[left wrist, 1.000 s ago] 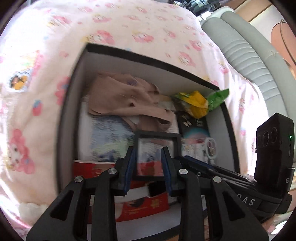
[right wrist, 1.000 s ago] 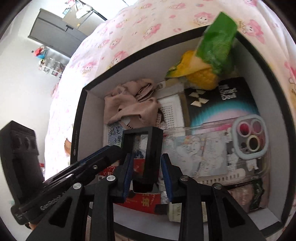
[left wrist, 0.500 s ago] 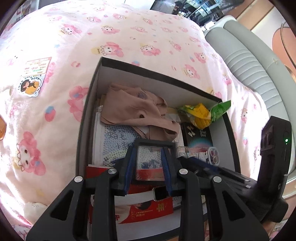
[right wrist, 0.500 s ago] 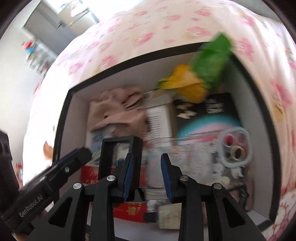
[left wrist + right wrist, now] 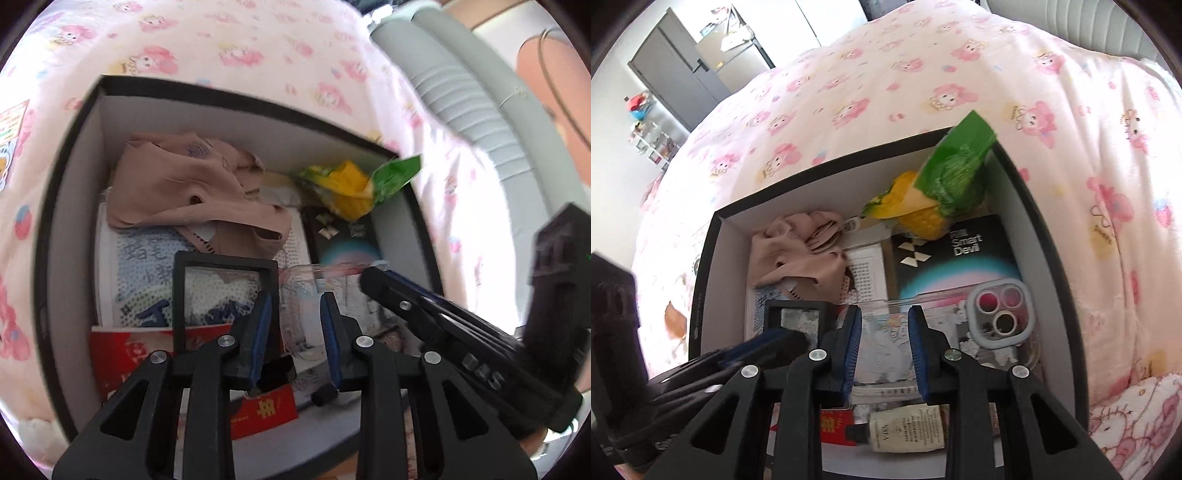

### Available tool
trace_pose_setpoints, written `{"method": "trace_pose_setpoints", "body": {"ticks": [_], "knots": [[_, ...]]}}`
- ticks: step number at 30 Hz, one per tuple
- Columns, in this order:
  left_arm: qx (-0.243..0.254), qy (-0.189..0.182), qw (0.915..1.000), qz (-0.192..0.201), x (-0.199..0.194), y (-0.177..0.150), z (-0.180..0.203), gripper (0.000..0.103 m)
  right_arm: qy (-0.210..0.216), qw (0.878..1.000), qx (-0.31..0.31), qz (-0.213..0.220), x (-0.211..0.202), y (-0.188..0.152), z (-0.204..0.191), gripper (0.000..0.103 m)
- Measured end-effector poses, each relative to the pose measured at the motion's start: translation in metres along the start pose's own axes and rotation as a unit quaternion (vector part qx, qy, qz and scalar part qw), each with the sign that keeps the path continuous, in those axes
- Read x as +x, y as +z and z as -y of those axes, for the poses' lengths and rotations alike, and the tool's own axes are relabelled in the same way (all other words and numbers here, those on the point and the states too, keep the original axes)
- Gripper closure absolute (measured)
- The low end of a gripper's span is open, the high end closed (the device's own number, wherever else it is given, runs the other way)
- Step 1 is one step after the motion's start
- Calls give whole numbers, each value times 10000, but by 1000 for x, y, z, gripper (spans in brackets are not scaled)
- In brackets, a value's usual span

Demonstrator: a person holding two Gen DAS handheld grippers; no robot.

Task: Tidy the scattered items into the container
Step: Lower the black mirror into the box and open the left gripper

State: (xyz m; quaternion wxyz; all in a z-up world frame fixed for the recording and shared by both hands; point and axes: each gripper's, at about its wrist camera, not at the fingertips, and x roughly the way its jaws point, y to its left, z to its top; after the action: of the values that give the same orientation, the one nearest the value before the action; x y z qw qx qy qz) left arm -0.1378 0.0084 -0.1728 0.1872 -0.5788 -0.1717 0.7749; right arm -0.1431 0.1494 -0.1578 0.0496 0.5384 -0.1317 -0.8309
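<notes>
Although the pink-printed bedcover [image 5: 258,44] filled most of both views, the job sat inside the black-rimmed container [image 5: 66,206] lying on it. At its left a beige stocking [image 5: 184,195] lay crumpled over printed packets, with a red packet [image 5: 129,350] at the near wall. Just right of that, the small black frame [image 5: 225,264] stood tilted inside the container, its right edge behind one blue pad of the left gripper [image 5: 295,332] rather than between the two. Those tongs stood a little apart with nothing in the gap.

The frame looked light and stiff, with a thin clear film stretched across its window. That film would probably dent or tear, so the solid border was the place to pinch, not the middle.

Further right, the right gripper [image 5: 884,343] had its tongs drawn as close as they went, gripping nothing, above a clear phone case [image 5: 1001,314]. A green and yellow snack packet [image 5: 354,188] leaned in the far right corner.

Whether the frame rested on the items under it or against the left finger could not be told. The tools hid the near wall, and motion blur smeared the right gripper in the left view.
</notes>
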Motion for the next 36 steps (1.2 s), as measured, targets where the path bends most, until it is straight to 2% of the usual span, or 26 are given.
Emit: {"method": "trace_pose_setpoints", "body": {"ticks": [3, 5, 7, 8, 10, 11, 14, 18, 23, 26, 27, 31, 34, 36], "knots": [[188, 922, 9956, -24, 10, 1, 4, 77, -203, 9998, -2, -36, 5, -1, -2, 79], [130, 1225, 9924, 80, 6, -3, -2, 76, -257, 9996, -58, -111, 7, -4, -5, 79], [-86, 1345, 9906, 219, -4, -5, -11, 77, -162, 9996, -116, -174, 9, -4, -12, 79], [-252, 1186, 9923, 267, -9, -6, -17, 77, -111, 9997, -133, -186, 4, -4, -6, 79], [-541, 555, 9964, 351, -21, -9, -26, 76, -3, 9997, -96, -210, 7, -4, -8, 79], [-614, 435, 9962, 436, -26, -10, -28, 76, 72, 9997, -86, -233, 9, -3, -10, 79], [-597, 489, 9944, 715, -38, -11, -27, 76, 177, 9991, -255, -287, 12, -4, -22, 79], [-638, 358, 9926, 973, -50, -8, -34, 72, -397, 9957, -781, -305, 20, -9, -45, 79], [-607, 115, 9949, 798, -46, 3, -43, 72, -146, 9925, -1079, -548, 38, -15, -69, 79], [-525, 69, 9953, 809, -46, 1, -40, 72, 289, 9879, -1274, -834, 44, -18, -79, 79], [-544, 13, 9953, 800, -46, 1, -41, 72, 316, 9872, -1332, -821, 43, -20, -79, 79], [-615, -433, 9949, 670, -40, 1, -42, 72, 295, 9938, -912, -559, 16, -16, -54, 79], [-511, -841, 9940, 475, -33, 2, -34, 72, -128, 9980, -590, -188, -9, -7, -30, 79], [-481, -1183, 9916, 186, -21, 3, -28, 71, -342, 9990, -303, 16, -21, -1, -14, 79]]}}
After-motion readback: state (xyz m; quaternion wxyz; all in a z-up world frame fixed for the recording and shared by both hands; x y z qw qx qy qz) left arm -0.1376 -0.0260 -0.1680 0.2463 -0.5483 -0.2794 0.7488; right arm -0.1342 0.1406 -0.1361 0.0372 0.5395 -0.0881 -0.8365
